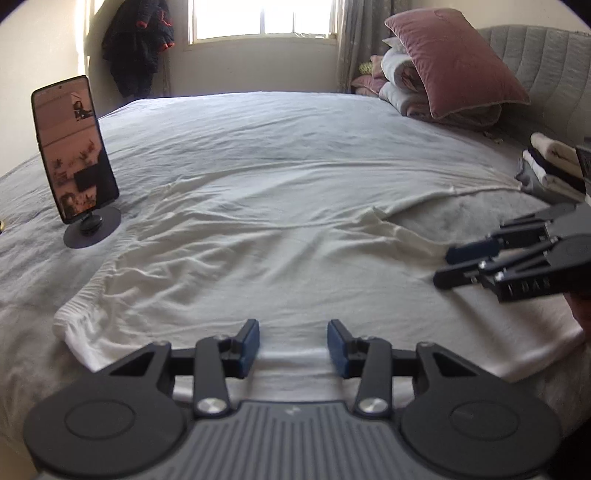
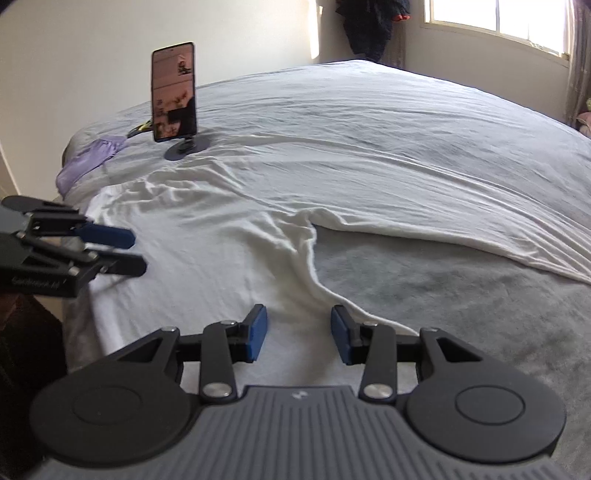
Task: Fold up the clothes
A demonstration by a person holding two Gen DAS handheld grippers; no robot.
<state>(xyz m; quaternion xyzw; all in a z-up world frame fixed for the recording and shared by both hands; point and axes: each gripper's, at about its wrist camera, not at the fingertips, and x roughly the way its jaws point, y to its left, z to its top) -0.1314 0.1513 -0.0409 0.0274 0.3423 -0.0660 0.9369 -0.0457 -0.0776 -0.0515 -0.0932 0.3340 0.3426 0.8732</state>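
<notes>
A big bed (image 1: 258,122) with a soft grey cover fills the room. White pants (image 1: 229,258) lie flat and wrinkly on it. A puffy pink pillow (image 1: 454,62) leans by the window (image 1: 264,18). A phone (image 1: 74,147) stands on a round stand. The left gripper (image 1: 293,349) and the right gripper (image 2: 298,334) are both wide open over the pants' near edge, holding nothing. I can't read any writing.

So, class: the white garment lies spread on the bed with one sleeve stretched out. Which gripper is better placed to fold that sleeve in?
Right. The right gripper hangs open beside the sleeve; the left gripper sits over the garment's other half.
</notes>
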